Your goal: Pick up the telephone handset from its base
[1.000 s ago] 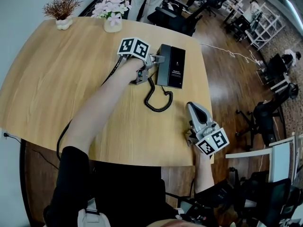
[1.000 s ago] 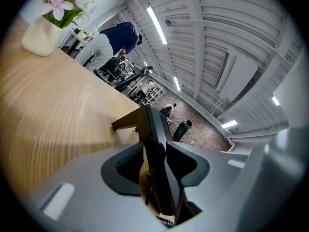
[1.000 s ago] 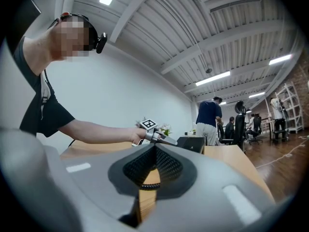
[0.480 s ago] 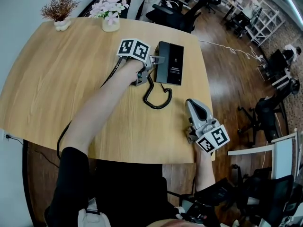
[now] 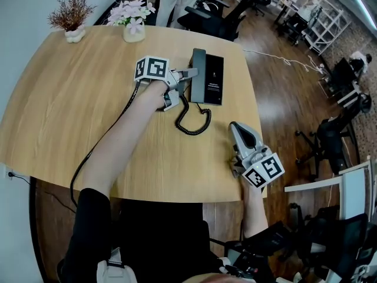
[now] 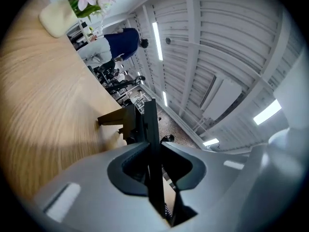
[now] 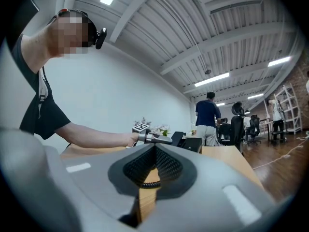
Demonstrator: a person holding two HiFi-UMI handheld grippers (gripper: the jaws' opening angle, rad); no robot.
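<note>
The jaws of my left claw are closing on the handset, which stands tipped on edge against the left side of the base at upper middle, so I judge lifting it clear remains, while my right claw sits pinched together and empty at lower right.

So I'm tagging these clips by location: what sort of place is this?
Most likely an open-plan office: black swivel chairs on a wood floor, a desk telephone on a wooden table, and strip lights under a bare industrial ceiling.
</note>
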